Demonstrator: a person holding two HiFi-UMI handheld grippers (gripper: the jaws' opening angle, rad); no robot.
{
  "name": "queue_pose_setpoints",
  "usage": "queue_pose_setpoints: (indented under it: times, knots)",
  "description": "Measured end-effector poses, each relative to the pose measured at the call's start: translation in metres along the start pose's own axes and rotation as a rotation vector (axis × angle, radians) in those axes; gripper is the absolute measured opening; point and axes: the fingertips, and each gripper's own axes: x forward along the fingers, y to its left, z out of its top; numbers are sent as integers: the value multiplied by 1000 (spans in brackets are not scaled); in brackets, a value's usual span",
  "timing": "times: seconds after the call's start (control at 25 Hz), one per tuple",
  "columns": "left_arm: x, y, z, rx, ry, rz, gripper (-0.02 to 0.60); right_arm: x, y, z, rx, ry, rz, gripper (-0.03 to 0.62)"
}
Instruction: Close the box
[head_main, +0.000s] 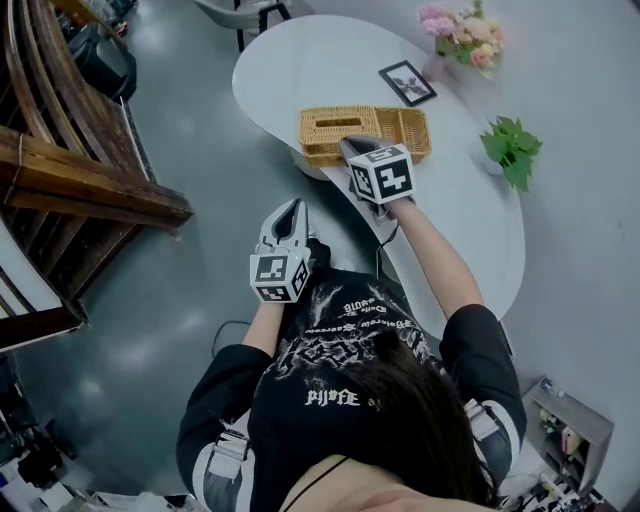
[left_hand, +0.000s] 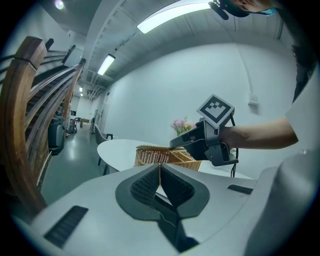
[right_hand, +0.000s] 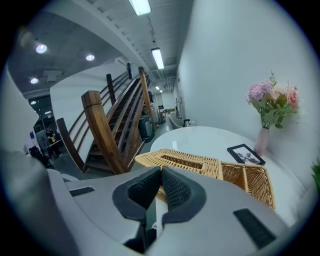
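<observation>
Grey floor (head_main: 170, 300) spreads round a white curved table (head_main: 300, 60), with dark wooden stairs (head_main: 70, 150) off to the left. On the table, close to its near edge, sits the wicker box (head_main: 325, 125). Its left half is covered by a woven top with an oblong slot, and its right half shows open compartments. Beyond it lie a black picture frame (head_main: 407, 82), pink flowers (head_main: 462, 30) in a vase by the wall, and a green plant (head_main: 512, 148) further right. The person wears a black shirt (head_main: 340, 370) with white lettering, seen upside-down from above and too small to read. The cubes on both tools bear only black-and-white square patterns, no words. The right gripper (head_main: 350, 145) reaches over the table, tilted downward, with its tip at the near edge of the box about where the woven top meets the open half. Whether it touches the wicker cannot be told. In the right gripper view its ribbed pads meet at the tips with nothing between them, and the box lies just ahead. The left gripper (head_main: 293, 205) hangs over the floor, off the table and well apart from the box. Its jaws are likewise closed together and empty, pointing toward the box and the other tool.
</observation>
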Motion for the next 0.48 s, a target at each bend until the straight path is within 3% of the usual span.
queue_pose_setpoints:
  times: [0.48]
  knots:
    - [6,-2,-3,7,14,-10,28,9,-1,-24,8,-17,-16,38]
